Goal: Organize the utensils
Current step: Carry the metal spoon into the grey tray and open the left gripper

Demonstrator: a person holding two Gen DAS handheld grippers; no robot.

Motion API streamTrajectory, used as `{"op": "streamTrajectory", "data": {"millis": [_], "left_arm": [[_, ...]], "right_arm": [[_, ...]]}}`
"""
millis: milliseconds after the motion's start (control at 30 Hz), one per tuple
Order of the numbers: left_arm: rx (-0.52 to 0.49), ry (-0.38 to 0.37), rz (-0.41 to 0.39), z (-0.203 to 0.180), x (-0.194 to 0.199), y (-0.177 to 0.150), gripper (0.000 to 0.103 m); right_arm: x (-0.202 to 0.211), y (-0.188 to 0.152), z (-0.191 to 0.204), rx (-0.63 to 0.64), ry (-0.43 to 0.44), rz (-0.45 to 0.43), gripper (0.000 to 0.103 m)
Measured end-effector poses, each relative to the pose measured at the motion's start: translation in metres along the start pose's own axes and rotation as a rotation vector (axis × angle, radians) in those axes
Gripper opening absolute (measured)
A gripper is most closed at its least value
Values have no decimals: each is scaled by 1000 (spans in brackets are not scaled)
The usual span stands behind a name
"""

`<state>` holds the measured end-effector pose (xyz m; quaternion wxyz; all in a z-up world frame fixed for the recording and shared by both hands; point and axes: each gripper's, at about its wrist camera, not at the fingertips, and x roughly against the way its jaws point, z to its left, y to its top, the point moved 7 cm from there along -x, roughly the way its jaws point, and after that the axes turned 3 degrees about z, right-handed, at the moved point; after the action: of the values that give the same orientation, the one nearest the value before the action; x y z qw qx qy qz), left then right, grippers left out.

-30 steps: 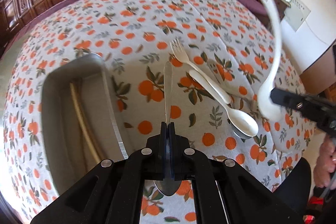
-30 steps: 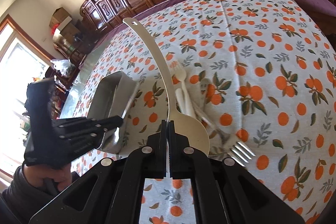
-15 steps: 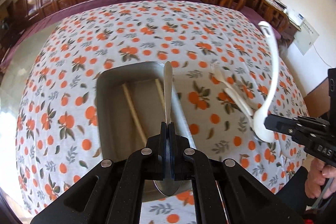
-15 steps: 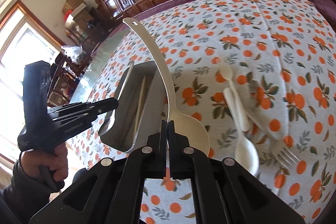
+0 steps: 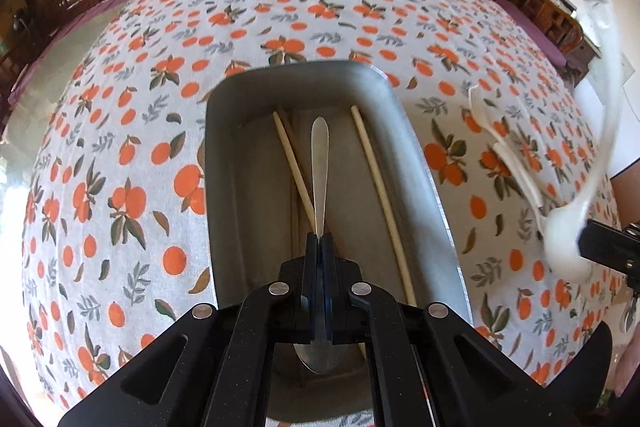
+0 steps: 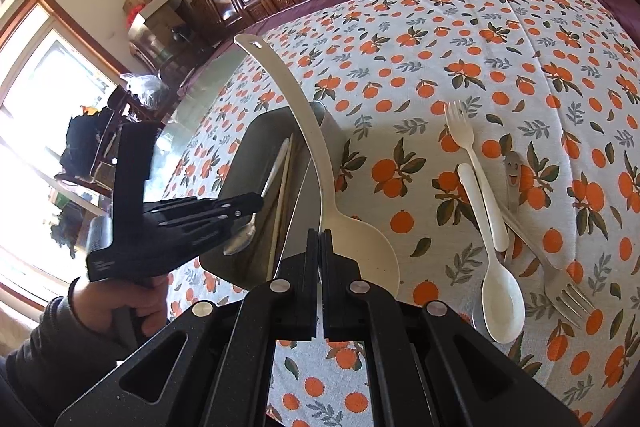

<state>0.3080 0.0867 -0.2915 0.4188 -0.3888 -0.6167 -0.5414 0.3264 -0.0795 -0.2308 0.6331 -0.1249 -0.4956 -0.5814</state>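
Directly above the rectangular grey metal tray [image 5: 224, 163], the left gripper [image 5: 319, 237] clamps a slim stainless steel spoon [image 5: 319, 163] by its neck, handle pointing to 12 o'clock over two pale wooden chopsticks [image 5: 380, 187] lying inside. Toward 3 o'clock, the right gripper [image 6: 319, 233] pinches a large cream plastic rice ladle [image 6: 308, 131], held beside the tray's right rim. On the orange-print tablecloth [image 6: 460, 39] at 3 o'clock lie a white plastic fork [image 6: 464, 135], white plastic spoon [image 6: 500, 291] and metal fork [image 6: 560, 287], touching
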Motion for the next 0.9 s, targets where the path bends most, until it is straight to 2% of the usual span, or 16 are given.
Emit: {"op": "streamTrajectory", "data": {"millis": [267, 400, 633, 733, 900], "left_arm": [[-1, 22, 44, -2, -16, 1, 2], [17, -1, 60, -1, -19, -1, 2], [48, -23, 0, 7, 7, -4, 4], [62, -29, -41, 15, 27, -7, 10], [69, -28, -100, 31, 58, -11, 10]], "right_arm": [[3, -3, -5, -4, -6, 1, 2], [5, -3, -5, -4, -7, 1, 2], [0, -3, 14, 19, 8, 7, 2], [-5, 0, 28, 33, 22, 14, 2], [-19, 3, 53, 54, 49, 29, 2]]}}
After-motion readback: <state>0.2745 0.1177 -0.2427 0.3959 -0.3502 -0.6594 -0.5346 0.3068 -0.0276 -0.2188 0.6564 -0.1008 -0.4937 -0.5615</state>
